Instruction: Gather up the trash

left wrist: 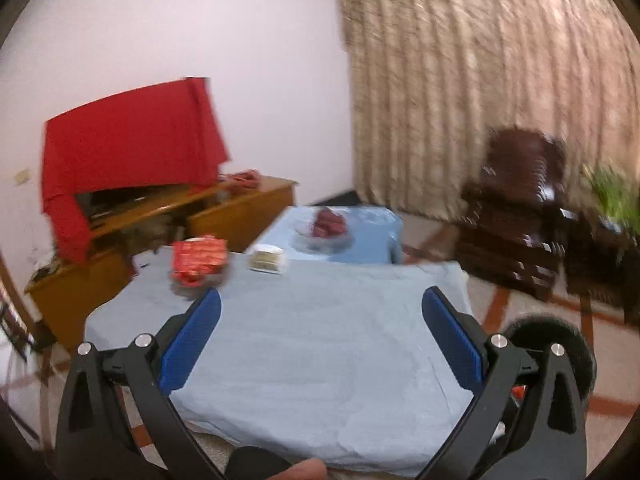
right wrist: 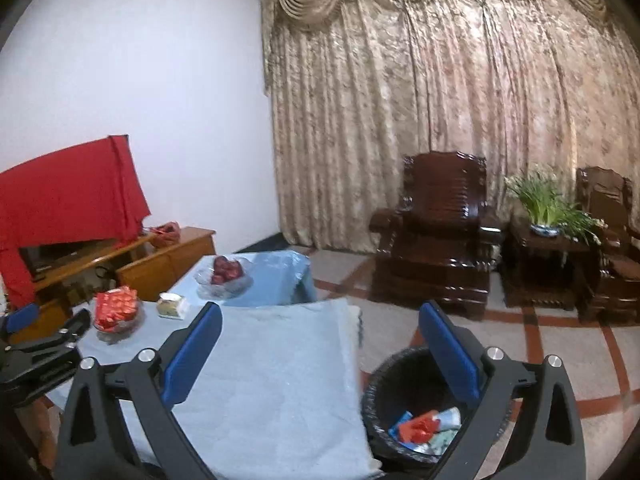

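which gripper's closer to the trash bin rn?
Right. The right gripper hangs open just above the trash bin; the left gripper, also open, is over the table, bin beyond its right finger.

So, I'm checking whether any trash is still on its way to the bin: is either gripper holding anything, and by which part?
Nothing is held. The left gripper and right gripper are both open with nothing between the jaws.

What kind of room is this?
Probably a home living room: carved dark wooden armchairs stand before long patterned curtains, and a low table under a blue cloth holds a bowl of red fruit.
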Demonstrator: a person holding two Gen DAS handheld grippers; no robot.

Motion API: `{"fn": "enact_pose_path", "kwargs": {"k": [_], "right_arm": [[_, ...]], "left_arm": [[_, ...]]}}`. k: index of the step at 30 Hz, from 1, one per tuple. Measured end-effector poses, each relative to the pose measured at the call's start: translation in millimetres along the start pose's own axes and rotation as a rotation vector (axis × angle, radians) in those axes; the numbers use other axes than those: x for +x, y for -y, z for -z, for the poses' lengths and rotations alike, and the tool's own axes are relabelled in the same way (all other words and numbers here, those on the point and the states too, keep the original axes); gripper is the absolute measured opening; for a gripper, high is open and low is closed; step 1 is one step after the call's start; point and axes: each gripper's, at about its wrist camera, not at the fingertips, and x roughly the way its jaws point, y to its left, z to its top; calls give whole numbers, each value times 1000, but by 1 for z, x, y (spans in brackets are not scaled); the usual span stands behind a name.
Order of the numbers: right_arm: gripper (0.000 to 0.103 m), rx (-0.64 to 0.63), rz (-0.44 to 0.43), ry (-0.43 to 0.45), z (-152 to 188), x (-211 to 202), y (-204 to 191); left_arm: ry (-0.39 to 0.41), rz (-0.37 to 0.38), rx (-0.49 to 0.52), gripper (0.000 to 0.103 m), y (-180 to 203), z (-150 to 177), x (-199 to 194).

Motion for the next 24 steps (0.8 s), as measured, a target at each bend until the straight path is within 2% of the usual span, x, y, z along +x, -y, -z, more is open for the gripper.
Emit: {"fn": "enact_pose_path", "kwargs": {"k": [6,11,19,24], "right_arm": [[97,34,-19,0,-5,-18,-31],[97,24,-15,41,-5,-38,-48],[97,-31,81,139,-8,-66,-55],[97,-28,91,126,-7,-50,-57]], "left_arm": [[120,-104,-103,98,-51,-12,-56],[113,-127,-100,98,-61,-15,-88],[105,-115,-112,98,-71,-16,-98],[112,-110,-127,98,-75,-16,-88]]}}
